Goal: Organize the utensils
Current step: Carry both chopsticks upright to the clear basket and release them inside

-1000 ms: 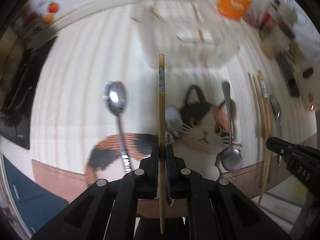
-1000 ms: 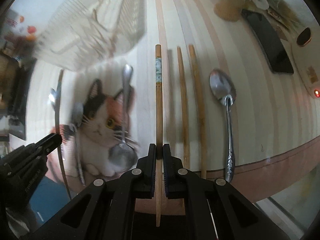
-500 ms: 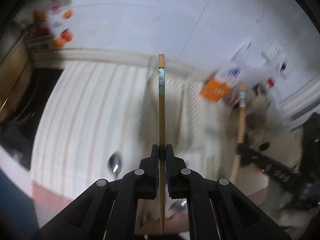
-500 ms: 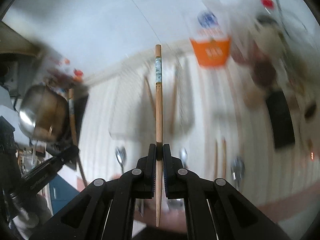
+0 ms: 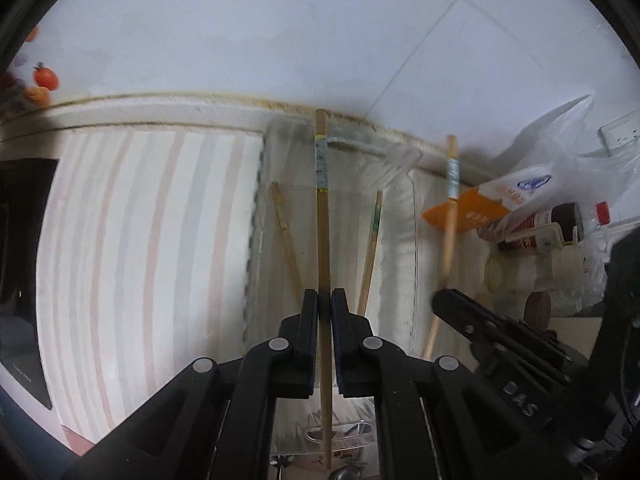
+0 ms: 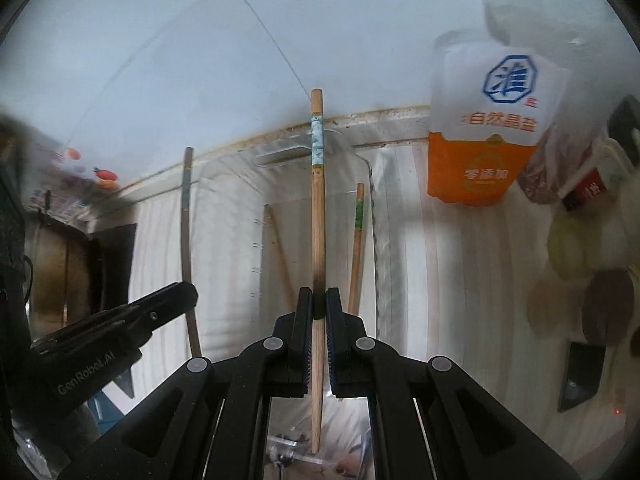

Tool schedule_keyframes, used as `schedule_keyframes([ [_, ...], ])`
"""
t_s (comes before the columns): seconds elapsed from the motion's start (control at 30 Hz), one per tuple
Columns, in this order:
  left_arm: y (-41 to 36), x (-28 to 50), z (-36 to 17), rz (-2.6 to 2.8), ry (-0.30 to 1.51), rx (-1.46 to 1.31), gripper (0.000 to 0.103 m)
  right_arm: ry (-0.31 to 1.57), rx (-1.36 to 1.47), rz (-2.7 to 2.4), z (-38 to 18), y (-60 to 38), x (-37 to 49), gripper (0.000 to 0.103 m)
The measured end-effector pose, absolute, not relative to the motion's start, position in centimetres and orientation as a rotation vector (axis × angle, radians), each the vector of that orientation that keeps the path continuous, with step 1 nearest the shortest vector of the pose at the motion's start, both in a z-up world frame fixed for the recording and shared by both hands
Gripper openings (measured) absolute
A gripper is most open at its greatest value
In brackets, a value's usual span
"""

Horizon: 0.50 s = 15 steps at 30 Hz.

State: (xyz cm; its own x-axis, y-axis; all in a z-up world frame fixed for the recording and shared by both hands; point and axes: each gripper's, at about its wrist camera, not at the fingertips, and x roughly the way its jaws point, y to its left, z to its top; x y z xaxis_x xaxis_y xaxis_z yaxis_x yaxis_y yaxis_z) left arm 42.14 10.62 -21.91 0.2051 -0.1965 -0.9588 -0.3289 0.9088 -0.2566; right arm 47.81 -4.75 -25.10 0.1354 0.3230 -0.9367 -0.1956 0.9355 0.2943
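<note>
My left gripper (image 5: 324,300) is shut on a wooden chopstick (image 5: 322,216) with a pale band near its top. My right gripper (image 6: 319,298) is shut on a matching chopstick (image 6: 317,216). Both chopsticks point forward over a clear plastic organizer tray (image 5: 400,240), which also shows in the right wrist view (image 6: 260,240). Two chopsticks lie in the tray, a plain one (image 5: 286,232) and one with a green band (image 5: 374,236). The right gripper with its chopstick (image 5: 450,208) shows at the right of the left wrist view. The left gripper's fingers (image 6: 172,300) and chopstick (image 6: 187,248) show at left.
An orange and white salt bag (image 6: 486,140) stands at the back right, with bottles and a plastic bag (image 5: 560,184) beside it. A black phone (image 6: 580,376) lies at right. A black stove (image 5: 20,248) is at left. The striped counter (image 5: 140,240) meets the white wall behind the tray.
Both grippers have lifted their chopsticks off the cat mat and swung up and forward over the clear tray. The spoons and remaining chopsticks on the mat have dropped out of view.
</note>
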Motion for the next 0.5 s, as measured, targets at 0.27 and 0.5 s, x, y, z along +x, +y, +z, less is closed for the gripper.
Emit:
schedule_keyframes([
  [0.27,11.0,39.7,-19.3,0.191,1.285,-0.367,0.011,1.395,0.142,0.339,-24.8,-7.4,47.1,0.022],
  [0.5,9.2,34.4,-16.1,0.310,1.097,-0.197,0.087,1.267,0.131,0.235,-20.5,-14.8,41.2,0.050],
])
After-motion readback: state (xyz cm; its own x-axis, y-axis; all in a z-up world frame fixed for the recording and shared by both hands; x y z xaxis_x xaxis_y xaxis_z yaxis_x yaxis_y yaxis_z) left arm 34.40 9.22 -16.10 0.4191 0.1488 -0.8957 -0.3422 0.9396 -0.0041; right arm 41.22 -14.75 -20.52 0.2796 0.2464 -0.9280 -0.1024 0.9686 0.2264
